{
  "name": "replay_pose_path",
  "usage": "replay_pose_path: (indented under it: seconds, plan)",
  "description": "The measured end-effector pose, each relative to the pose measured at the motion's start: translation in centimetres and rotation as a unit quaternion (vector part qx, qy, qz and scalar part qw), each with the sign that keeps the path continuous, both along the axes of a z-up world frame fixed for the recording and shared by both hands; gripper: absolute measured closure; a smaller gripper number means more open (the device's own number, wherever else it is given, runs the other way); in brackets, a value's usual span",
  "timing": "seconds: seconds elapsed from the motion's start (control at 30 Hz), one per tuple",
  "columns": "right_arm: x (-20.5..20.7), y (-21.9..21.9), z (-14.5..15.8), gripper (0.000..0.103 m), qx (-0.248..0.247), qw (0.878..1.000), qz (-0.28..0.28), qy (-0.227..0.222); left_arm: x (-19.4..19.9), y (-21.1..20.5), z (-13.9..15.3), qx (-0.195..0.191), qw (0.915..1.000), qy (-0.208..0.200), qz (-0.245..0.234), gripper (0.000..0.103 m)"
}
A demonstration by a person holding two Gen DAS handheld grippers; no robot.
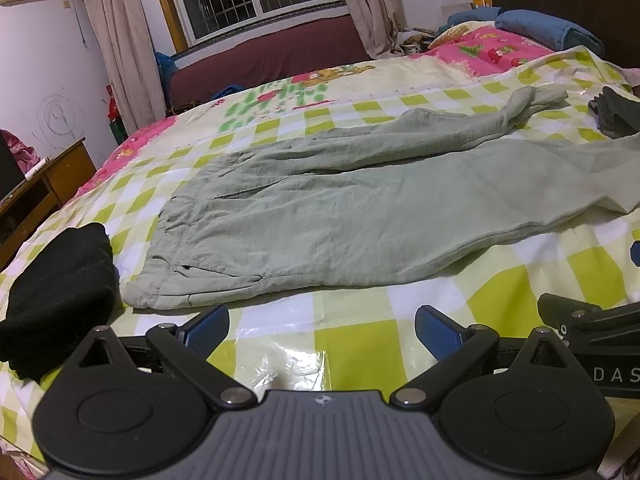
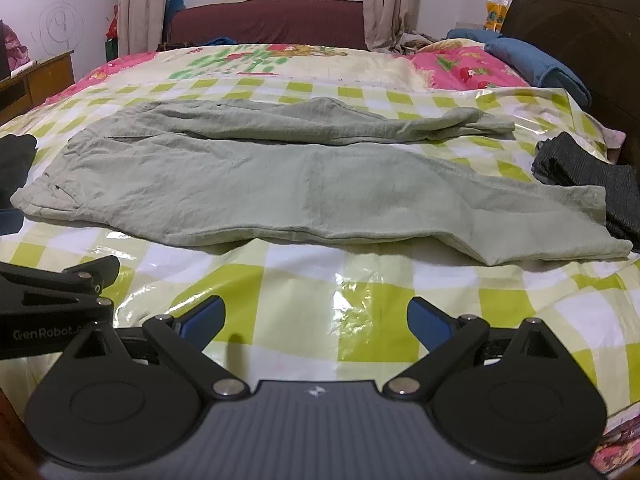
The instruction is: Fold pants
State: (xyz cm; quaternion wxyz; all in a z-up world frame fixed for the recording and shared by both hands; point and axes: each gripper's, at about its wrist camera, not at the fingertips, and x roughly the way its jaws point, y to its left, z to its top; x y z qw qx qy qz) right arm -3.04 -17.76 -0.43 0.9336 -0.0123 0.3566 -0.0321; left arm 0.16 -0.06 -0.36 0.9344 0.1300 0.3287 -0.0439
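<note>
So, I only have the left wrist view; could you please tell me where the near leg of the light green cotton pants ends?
Observer: On the light green cotton pants, the near leg's hem lies right against the dark grey ribbed folded cloth.
Operator: Thank you. Is the right claw open?
Observer: Yes, the right claw is open and empty, above the green-and-white checked plastic sheet.

Both wrist views share pants (image 1: 340, 208)
</note>
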Motion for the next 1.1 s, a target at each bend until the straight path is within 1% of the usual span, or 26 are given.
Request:
replay_pose_path:
  seconds: [0.9,0.97,1.1]
  plan:
    - [0.1,0.0,0.0,0.006,-0.002,1.000,0.001,-0.002,0.1,-0.1,-0.4,-0.004,1.0000,0.004,-0.001,0.000]
    - [0.2,0.1,0.1,0.006,-0.004,1.000,0.005,-0.004,0.2,0.0,-0.4,-0.005,1.0000,0.006,0.001,0.000]
    - [0.6,0.7,0.3,0.006,-0.013,1.000,0.024,-0.015,0.7,1.3,-0.1,-0.024,0.9995,0.012,0.015,0.000]
